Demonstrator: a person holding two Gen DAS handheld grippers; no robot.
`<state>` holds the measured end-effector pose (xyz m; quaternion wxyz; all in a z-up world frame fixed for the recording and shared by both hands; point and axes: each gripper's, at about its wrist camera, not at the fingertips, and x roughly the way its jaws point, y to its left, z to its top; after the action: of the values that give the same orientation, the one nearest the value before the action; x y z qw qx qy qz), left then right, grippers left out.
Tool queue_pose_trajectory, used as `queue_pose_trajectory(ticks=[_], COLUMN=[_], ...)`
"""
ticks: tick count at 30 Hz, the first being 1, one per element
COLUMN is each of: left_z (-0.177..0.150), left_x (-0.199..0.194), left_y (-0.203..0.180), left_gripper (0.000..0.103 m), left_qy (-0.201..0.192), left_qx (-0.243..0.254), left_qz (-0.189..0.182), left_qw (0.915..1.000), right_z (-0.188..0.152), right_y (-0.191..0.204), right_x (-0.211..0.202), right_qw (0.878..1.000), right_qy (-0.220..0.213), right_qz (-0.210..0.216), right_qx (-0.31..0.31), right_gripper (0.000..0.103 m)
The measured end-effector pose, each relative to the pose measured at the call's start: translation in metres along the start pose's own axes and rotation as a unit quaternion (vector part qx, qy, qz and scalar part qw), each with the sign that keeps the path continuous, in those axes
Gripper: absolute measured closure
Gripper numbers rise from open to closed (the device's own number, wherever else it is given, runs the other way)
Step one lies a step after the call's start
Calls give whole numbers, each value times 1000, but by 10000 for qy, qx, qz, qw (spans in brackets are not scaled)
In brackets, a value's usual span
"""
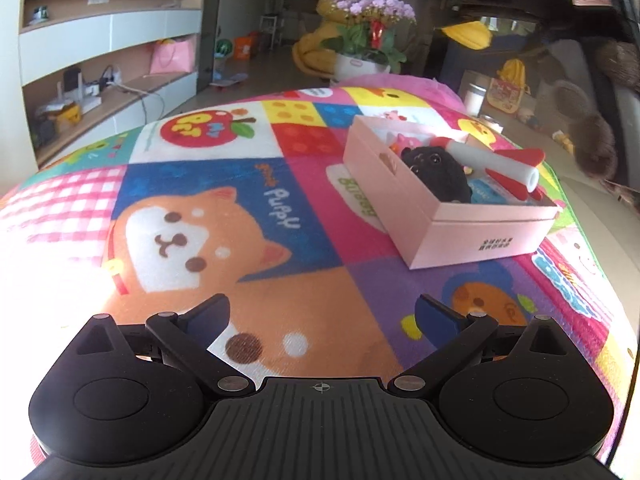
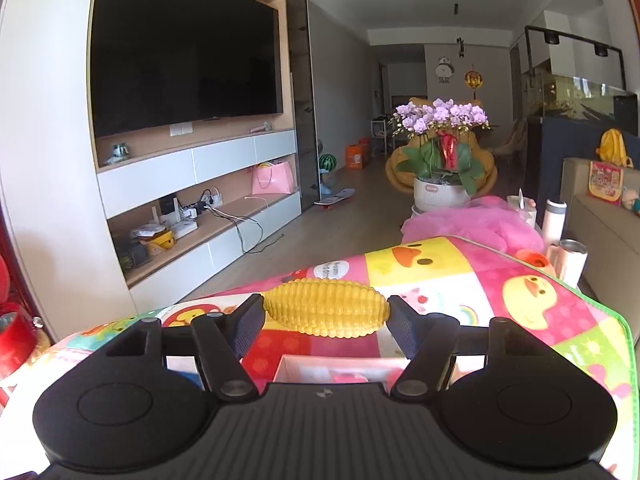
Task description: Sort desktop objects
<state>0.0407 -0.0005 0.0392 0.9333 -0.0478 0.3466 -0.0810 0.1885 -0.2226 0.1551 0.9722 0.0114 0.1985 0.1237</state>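
The right gripper point(image 2: 326, 312) holds a yellow toy corn cob point(image 2: 326, 307) end to end, one finger pressed against each tip, and carries it in the air above the colourful cartoon-print blanket point(image 1: 200, 184) that covers the table. Directly below it, at the bottom of the right wrist view, the rim of the pink box point(image 2: 336, 362) shows, so the corn appears to be hanging over or just beside the box opening. In the left wrist view the pink box point(image 1: 472, 232) sits toward the right edge of the blanket, and already holds a black plush toy point(image 1: 436, 176), a red-and-white toy rocket point(image 1: 508, 160) lying across the top, and some smaller pink and blue items that are too crowded to name. At the top right of that view the same corn point(image 1: 466, 35) is seen hanging high above the box. The left gripper point(image 1: 322, 316) hovers low over the near part of the blanket with its fingers spread wide and nothing between them. The step in hand looks like dropping the corn into the box. The next move would call for lowering the right gripper toward a free gap, probably the near end beside the plush toy, and then spreading the fingers; the rocket sticking up over the rim could knock the corn aside, so a careful drop matters.
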Motion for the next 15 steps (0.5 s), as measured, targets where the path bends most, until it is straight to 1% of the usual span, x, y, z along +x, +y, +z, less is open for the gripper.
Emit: queue_pose_trajectory(ticks=[2, 3, 4, 5, 7, 11, 13, 15], left_z=[-4, -6, -7, -8, -9, -8, -9, -10], left_x=[-3, -4, -4, -3, 2, 12, 17, 19], left_y=[1, 2, 2, 3, 2, -6, -11, -18], left_gripper=[1, 0, 0, 0, 0, 0, 0, 0], left_qy=[35, 49, 65, 84, 135, 181, 200, 203], left_qx=[36, 42, 37, 24, -19, -111, -94, 8], left_qz=[87, 120, 133, 135, 118, 31, -30, -22], left_qw=[9999, 9999, 9999, 9999, 9998, 9998, 9998, 9998], right_z=[-2, -4, -7, -10, -17, -31, -43, -59], right_y=[3, 3, 2, -1, -9, -24, -34, -44], right_x=[29, 39, 44, 44, 36, 4, -15, -33], right_qw=[9997, 9994, 9989, 9985, 9980, 9986, 9982, 9971], right_qy=[197, 318, 393, 436, 406, 241, 211, 259], right_qz=[91, 7, -48, -6, 40, -134, -193, -229], right_qx=[76, 151, 248, 337, 473, 453, 534, 681], right_gripper=[34, 30, 29, 28, 19, 14, 4, 2])
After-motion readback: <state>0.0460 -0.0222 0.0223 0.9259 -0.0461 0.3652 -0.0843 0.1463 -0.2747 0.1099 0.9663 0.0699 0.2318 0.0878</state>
